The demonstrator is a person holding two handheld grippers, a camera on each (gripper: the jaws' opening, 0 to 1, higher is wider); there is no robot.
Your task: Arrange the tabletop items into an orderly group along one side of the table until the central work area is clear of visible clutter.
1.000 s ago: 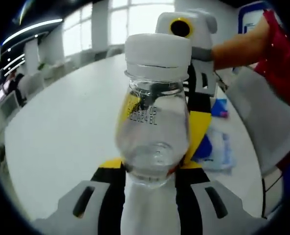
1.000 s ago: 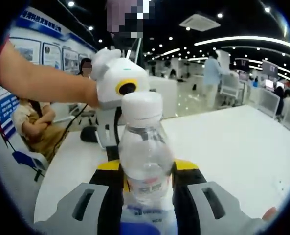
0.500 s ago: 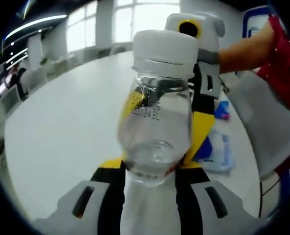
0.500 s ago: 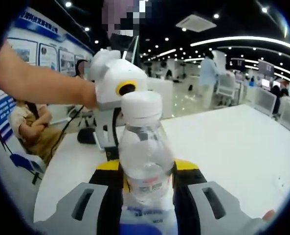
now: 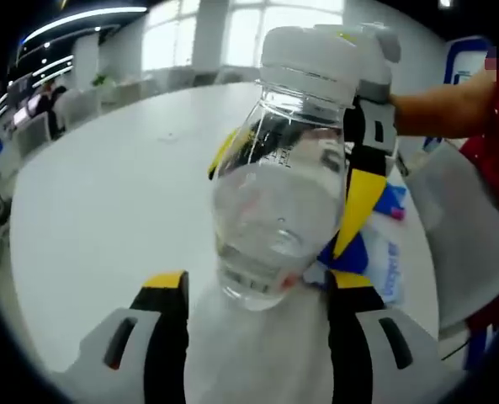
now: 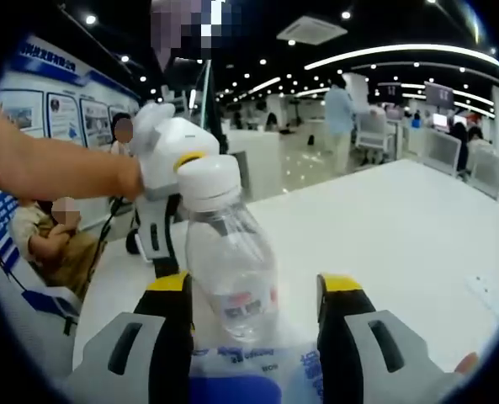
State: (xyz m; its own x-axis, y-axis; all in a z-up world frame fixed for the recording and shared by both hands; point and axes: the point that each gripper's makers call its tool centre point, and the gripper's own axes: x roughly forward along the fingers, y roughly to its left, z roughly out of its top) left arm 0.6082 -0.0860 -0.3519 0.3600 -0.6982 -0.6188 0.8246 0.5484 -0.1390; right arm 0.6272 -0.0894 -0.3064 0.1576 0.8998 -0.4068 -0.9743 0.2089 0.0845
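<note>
A clear plastic water bottle (image 5: 283, 202) with a white cap is leaning rightward; another clear, white-capped bottle (image 6: 228, 252) is leaning left, blue label at its base.

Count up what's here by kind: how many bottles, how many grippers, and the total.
Bottles: 2 (left bottle, right bottle)
Grippers: 2 (left gripper, right gripper)
Total: 4
</note>
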